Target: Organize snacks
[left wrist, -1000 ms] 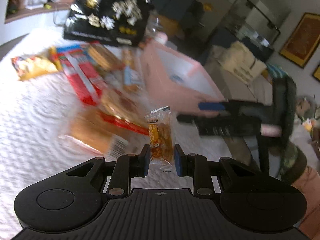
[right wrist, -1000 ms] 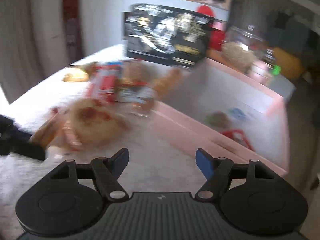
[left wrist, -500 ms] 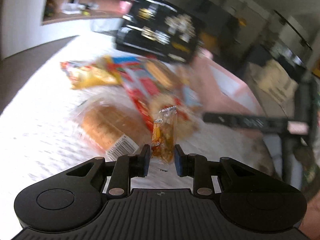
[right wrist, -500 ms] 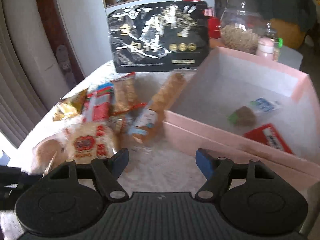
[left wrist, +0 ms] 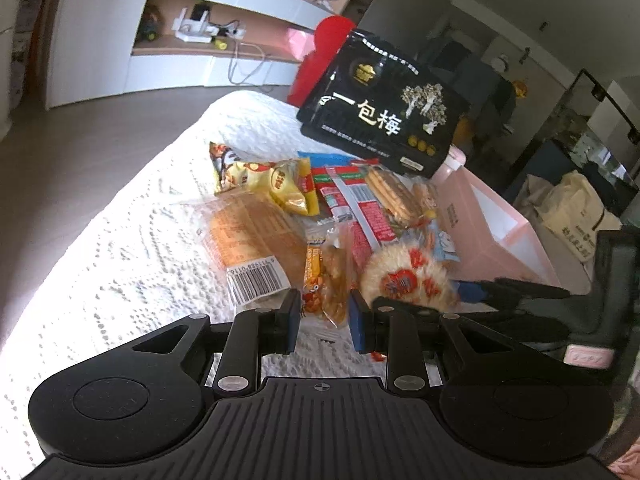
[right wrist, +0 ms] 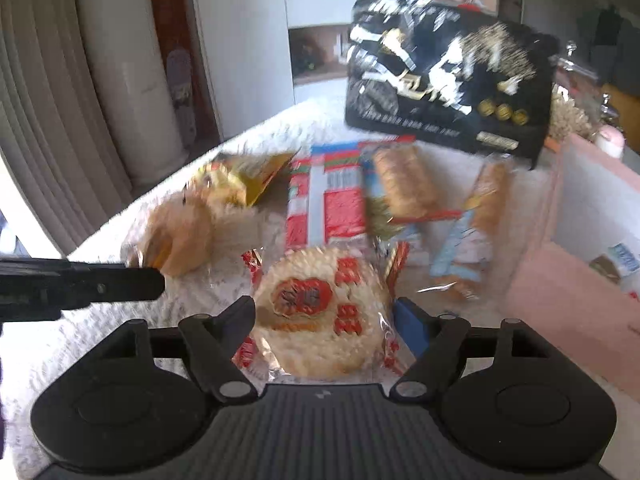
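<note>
Left wrist view shows a white textured table (left wrist: 120,248) spread beyond the fingers, with a pink box (left wrist: 500,236) ahead and to their right and a big black bag (left wrist: 380,112) standing at the far end. Nearer, a wrapped bread loaf (left wrist: 252,240) lies just ahead-left of the fingers. The left gripper (left wrist: 324,316) is clamped on a small orange snack packet (left wrist: 326,280), which stands upright between the blue pads. It looks light and crinkly, so pinching its lower edge should be enough. Right wrist view, somewhat blurred, shows the right gripper (right wrist: 324,320) spread wide around a round rice cracker (right wrist: 320,312) in clear wrap, not yet pinching it. That cracker is probably brittle and its film slippery; taking it gently across the rim seems safest.
</note>
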Demonstrator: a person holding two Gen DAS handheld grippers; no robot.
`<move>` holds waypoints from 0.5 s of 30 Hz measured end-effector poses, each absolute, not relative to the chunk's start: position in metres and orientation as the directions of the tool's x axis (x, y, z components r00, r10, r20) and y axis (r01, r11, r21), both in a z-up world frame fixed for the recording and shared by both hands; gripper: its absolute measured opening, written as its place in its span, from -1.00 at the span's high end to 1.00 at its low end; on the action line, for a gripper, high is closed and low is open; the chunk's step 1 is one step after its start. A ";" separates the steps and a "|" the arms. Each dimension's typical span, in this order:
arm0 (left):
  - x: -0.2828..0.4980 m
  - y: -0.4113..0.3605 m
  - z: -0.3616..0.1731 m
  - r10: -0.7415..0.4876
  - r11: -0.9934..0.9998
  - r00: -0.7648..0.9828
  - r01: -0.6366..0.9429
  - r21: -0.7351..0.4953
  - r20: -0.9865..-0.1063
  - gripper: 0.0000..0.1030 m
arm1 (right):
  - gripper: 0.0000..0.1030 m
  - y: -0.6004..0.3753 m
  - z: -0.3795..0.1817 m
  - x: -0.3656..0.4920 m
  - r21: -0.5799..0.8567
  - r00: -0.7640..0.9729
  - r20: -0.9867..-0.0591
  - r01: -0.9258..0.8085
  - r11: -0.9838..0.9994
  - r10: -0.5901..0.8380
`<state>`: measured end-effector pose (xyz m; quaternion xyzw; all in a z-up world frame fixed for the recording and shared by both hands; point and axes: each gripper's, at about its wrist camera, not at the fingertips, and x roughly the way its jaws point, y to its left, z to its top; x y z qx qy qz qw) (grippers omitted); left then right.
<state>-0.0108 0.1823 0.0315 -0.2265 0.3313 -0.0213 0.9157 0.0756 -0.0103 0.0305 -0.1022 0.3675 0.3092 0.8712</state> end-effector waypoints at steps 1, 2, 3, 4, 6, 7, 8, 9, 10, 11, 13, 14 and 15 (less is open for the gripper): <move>-0.012 0.182 0.031 -0.191 0.896 0.779 -0.110 -0.429 -0.598 0.43 | -0.56 -0.010 0.029 0.074 0.049 0.538 -0.698 -0.623 0.781 0.473; -0.012 0.182 0.031 -0.192 0.897 0.778 -0.109 -0.429 -0.598 0.43 | -0.56 -0.011 0.028 0.074 0.048 0.536 -0.699 -0.626 0.778 0.474; -0.012 0.181 0.031 -0.193 0.897 0.777 -0.108 -0.429 -0.599 0.43 | -0.55 -0.013 0.028 0.073 0.050 0.531 -0.703 -0.627 0.777 0.473; -0.011 0.180 0.031 -0.197 0.896 0.777 -0.104 -0.431 -0.598 0.43 | -0.55 -0.017 0.030 0.072 0.063 0.513 -0.710 -0.637 0.768 0.483; -0.006 0.176 0.033 -0.204 0.899 0.777 -0.092 -0.428 -0.596 0.43 | -0.44 -0.023 0.031 0.066 0.070 0.477 -0.722 -0.670 0.739 0.501; -0.002 0.172 0.035 -0.207 0.904 0.777 -0.081 -0.421 -0.594 0.43 | -0.36 -0.028 0.033 0.061 0.058 0.471 -0.727 -0.683 0.728 0.500; 0.004 0.169 0.037 -0.209 0.910 0.781 -0.066 -0.410 -0.589 0.42 | -0.34 -0.032 0.033 0.057 0.044 0.467 -0.731 -0.696 0.717 0.498; 0.011 0.167 0.039 -0.206 0.916 0.785 -0.055 -0.397 -0.584 0.42 | -0.34 -0.036 0.033 0.053 0.027 0.467 -0.736 -0.704 0.710 0.491; 0.020 0.165 0.040 -0.199 0.922 0.789 -0.051 -0.385 -0.581 0.42 | -0.34 -0.042 0.033 0.049 0.002 0.477 -0.742 -0.702 0.712 0.471; 0.029 0.165 0.041 -0.189 0.927 0.792 -0.051 -0.372 -0.580 0.42 | -0.34 -0.045 0.032 0.047 -0.021 0.492 -0.745 -0.692 0.722 0.450; 0.047 0.164 0.041 -0.167 0.936 0.795 -0.057 -0.346 -0.583 0.43 | -0.34 -0.056 0.031 0.043 -0.097 0.557 -0.739 -0.644 0.759 0.379; 0.055 0.164 0.040 -0.167 0.938 0.792 -0.055 -0.341 -0.587 0.43 | -0.34 -0.060 0.030 0.042 -0.125 0.582 -0.733 -0.624 0.771 0.352; 0.064 0.163 0.037 -0.179 0.937 0.781 -0.049 -0.344 -0.598 0.43 | -0.34 -0.066 0.029 0.041 -0.153 0.607 -0.727 -0.598 0.787 0.320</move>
